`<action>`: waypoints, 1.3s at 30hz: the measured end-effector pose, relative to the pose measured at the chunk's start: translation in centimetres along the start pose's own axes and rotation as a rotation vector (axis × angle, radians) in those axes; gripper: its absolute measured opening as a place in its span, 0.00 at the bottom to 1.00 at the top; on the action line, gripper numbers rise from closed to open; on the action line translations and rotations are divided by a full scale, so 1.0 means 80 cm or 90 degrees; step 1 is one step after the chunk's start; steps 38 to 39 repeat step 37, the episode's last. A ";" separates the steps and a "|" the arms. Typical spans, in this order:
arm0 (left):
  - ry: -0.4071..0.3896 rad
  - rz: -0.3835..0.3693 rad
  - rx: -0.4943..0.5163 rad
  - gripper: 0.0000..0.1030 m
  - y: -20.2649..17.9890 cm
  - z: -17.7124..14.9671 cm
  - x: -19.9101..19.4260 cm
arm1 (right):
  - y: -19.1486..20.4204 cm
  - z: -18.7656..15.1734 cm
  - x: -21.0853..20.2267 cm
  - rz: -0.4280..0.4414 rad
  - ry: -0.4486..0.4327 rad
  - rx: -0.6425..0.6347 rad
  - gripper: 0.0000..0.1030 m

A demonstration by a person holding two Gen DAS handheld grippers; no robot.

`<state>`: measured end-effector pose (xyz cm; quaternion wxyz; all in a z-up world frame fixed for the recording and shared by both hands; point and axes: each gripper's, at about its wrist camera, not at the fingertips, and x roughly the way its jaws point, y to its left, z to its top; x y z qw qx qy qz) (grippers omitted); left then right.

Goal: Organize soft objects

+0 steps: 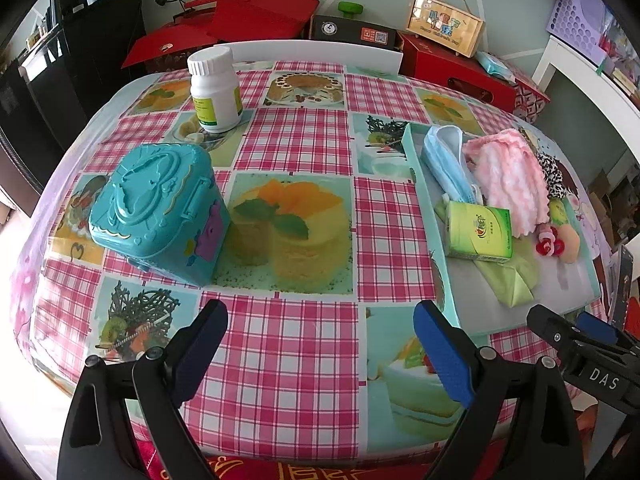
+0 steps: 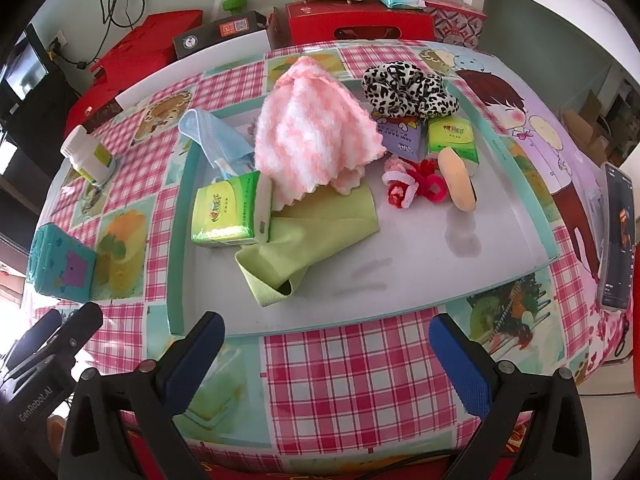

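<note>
A shallow tray with teal walls lies on the table and holds the soft things. In it are a pink-and-white fluffy cloth, a blue face mask, a green tissue pack, a green cloth, a leopard scrunchie, red and pink hair ties and a small peach sponge. My right gripper is open at the tray's near edge, holding nothing. My left gripper is open over the tablecloth, left of the tray.
A teal plastic box and a white pill bottle stand on the left of the table. A phone leans at the right edge. Red boxes and a wooden sign sit behind the table.
</note>
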<state>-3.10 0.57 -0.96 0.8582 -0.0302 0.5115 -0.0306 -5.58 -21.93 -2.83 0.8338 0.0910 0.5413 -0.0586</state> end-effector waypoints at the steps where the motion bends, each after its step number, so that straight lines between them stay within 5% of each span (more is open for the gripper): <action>1: 0.000 0.000 -0.001 0.91 0.000 0.000 0.000 | 0.000 0.000 0.000 -0.001 0.000 0.000 1.00; 39: -0.015 0.014 -0.010 0.91 0.001 0.000 0.001 | 0.005 0.001 0.008 -0.001 0.016 -0.016 1.00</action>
